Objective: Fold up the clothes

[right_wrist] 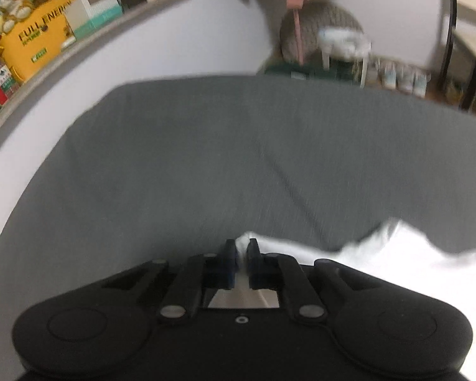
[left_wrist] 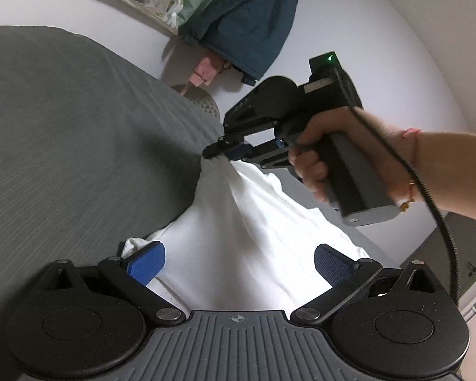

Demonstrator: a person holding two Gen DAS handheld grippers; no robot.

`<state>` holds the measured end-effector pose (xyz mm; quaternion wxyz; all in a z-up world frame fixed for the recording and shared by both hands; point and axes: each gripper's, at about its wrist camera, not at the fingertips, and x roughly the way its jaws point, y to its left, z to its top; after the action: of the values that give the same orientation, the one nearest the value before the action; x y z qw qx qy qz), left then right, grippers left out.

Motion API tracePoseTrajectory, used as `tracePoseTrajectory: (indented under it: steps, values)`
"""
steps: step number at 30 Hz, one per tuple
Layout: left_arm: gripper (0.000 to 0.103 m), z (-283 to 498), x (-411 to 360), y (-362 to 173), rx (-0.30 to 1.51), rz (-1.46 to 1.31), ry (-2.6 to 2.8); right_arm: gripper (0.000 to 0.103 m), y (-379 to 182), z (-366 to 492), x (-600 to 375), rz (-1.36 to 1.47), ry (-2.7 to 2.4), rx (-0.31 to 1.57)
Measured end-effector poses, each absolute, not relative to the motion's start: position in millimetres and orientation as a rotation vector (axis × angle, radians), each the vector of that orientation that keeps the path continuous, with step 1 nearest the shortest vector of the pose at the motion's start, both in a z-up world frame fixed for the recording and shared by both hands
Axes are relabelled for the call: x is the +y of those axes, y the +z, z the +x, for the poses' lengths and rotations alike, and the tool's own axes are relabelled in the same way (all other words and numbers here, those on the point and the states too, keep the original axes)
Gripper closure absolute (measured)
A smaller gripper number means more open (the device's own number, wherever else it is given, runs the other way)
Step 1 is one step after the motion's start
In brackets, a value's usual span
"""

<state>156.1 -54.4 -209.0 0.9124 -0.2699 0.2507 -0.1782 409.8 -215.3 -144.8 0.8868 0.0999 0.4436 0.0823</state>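
One white garment [left_wrist: 250,222] lay on the grey bedsheet [left_wrist: 63,127], and two grippers worked over it. Taking the garment as the landmark: the left gripper [left_wrist: 238,262] hung just above its near end, its two blue pads [left_wrist: 147,262] standing wide apart with only cloth below them and nothing pinched. The right gripper [left_wrist: 217,154] sat at the garment's far corner, its jaws closed narrow on a bunched peak of the white fabric, which rose from the sheet in a taut ridge up to the tips. One hand [left_wrist: 314,158] wrapped that gripper's handle, with a thin red cord and a gold bracelet at the wrist. The left wrist view alone showed this hand, the gripper's whole body with one green light, and one dark blue garment [left_wrist: 250,22] hanging on the wall beyond the white garment. The right wrist view, blurred, alone showed the pinch from behind: the right gripper [right_wrist: 240,249] with a sliver of white garment [right_wrist: 396,254] between its two fingers [right_wrist: 229,254], the rest of the cloth spreading off to the right. Only there appeared one yellow bag [right_wrist: 38,38] on a ledge [right_wrist: 174,3] far beyond the garment, and one grey knitted cushion [right_wrist: 317,28] past the bedsheet's [right_wrist: 206,158] far edge.
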Motion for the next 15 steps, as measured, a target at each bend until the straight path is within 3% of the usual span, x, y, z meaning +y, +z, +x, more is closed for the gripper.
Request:
tracePoseTrajectory:
  steps: [3, 8, 15]
  values:
    - [0.000, 152, -56, -211, 0.500, -0.558, -0.360, 0.090, -161, 413, -229, 0.366, 0.162, 0.970]
    - [0.000, 153, -56, -209, 0.504, -0.546, -0.354, 0.053, -153, 396, -256, 0.475, 0.179, 0.890]
    - [0.000, 151, -53, -209, 0.495, -0.567, -0.361, 0.036, -102, 288, -373, 0.602, 0.212, 0.677]
